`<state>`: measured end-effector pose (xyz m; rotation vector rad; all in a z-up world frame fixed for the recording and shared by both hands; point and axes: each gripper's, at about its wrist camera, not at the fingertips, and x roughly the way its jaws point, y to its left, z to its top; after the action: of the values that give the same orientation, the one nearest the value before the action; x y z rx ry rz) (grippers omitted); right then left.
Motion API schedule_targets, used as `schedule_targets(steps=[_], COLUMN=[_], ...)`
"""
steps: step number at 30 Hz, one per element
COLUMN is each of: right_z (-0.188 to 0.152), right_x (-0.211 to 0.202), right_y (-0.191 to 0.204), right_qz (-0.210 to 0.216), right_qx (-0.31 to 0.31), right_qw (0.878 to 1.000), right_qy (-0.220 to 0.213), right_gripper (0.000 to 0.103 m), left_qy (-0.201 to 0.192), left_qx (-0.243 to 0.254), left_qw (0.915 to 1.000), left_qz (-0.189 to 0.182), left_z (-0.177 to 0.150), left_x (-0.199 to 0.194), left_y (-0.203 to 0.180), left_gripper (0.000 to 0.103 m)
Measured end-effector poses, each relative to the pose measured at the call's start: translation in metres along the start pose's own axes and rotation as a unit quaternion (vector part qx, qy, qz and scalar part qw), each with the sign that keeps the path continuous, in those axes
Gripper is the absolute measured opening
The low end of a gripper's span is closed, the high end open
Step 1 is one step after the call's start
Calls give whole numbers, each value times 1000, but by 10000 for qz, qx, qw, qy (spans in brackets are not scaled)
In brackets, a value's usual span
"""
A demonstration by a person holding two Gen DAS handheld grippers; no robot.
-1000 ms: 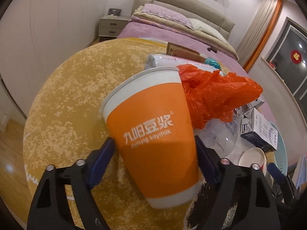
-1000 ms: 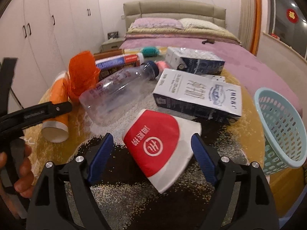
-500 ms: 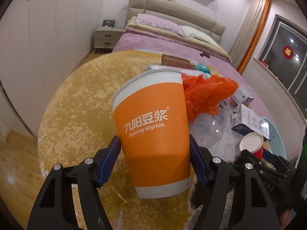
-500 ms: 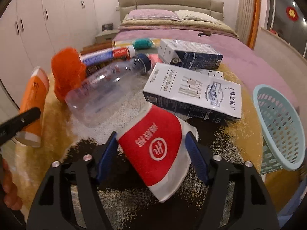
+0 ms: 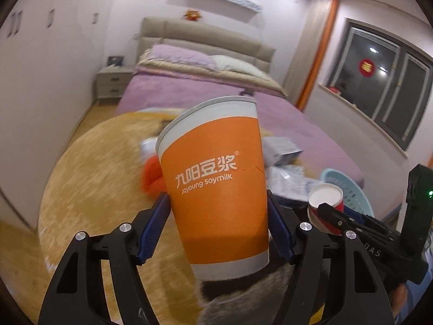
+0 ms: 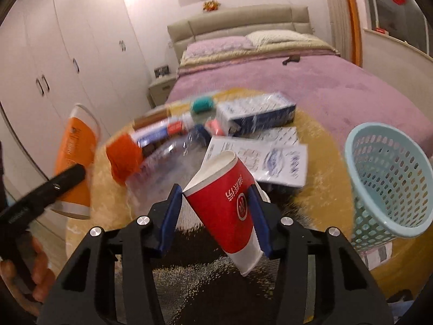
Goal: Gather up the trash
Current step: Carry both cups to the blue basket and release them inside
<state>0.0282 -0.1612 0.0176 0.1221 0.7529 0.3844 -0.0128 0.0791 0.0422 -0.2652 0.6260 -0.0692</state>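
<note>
Right gripper (image 6: pixel 215 216) clamped red paper cup (image 6: pixel 230 205), mouth tilted toward eleven o'clock. Teal basket (image 6: pixel 389 187) at three o'clock. Orange cup (image 6: pixel 74 157) at nine o'clock in left gripper (image 6: pixel 51 189). Cartons, bottle blurred beyond.

Centre of the left wrist view: an orange cup (image 5: pixel 216 189) with white rim, white base and white lettering. Centre of the right wrist view: a red cup (image 6: pixel 230 205) with white base. At right, a pale blue perforated basket (image 6: pixel 389 178); behind, a lilac bedspread (image 6: pixel 324 86); mottled yellow rug (image 6: pixel 108 189).

Basket (image 6: pixel 389 178) right of cartons (image 6: pixel 259 159); bottle (image 6: pixel 167 157) left.
</note>
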Motion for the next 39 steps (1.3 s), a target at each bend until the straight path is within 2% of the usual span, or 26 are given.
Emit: schedule_targets(steps=[3,7,10,15,17,22,27,31,33,35,36,39], right_z=[9,23,32,41,42,36,22,12,9,8,5,7], right_x=[-22,-43,-51,-53,-53,-40,-28,-21,-15,-17,-22,-33], right_y=[-13,-41,-73,-139,-169,-225,-260,-276,-282,-285,-286,-286], right_qz=[-122,-444,-792,-1300,-1522,-1553,-1576,-1662,-1666,-1664,-1694,-1688], right_qx=[90,231,479,1049,1290,1978,2441,2669,2804,2911,2975,2996], right_qw=[9992,9959,9912,9806,9745,9646,9553,9487,9453,9421,9395,9388], right_qy=[-358,-749,-951,-1027,-1028,-789,-550,-326,-102,-75,-125,-222], right_gripper=[46,46,46,46,46,46,47,48,48,59,61,61], left_qy=[0,63,27,114,285,681,1171,1157,1193,1162,1092,921], left_qx=[198,517,916,1349,1433,1735,1795,1884,2008,2059,2035,1963], left_qw=[9993,9942,9894,9783,9742,9634,9560,9559,9535,9525,9528,9545], left_qz=[-324,-944,-1128,-1569,-1721,-1929,-2005,-1936,-1908,-1922,-1971,-2049], left_z=[9,21,28,39,43,31,15,4,2,1,2,7], left_x=[10,32,47,81,103,158,209,225,224,220,216,201], left_y=[-25,-71,-114,-182,-199,-254,-278,-287,-296,-298,-295,-285], left_gripper=[67,67,67,67,67,67,67,68,70,80,84,85])
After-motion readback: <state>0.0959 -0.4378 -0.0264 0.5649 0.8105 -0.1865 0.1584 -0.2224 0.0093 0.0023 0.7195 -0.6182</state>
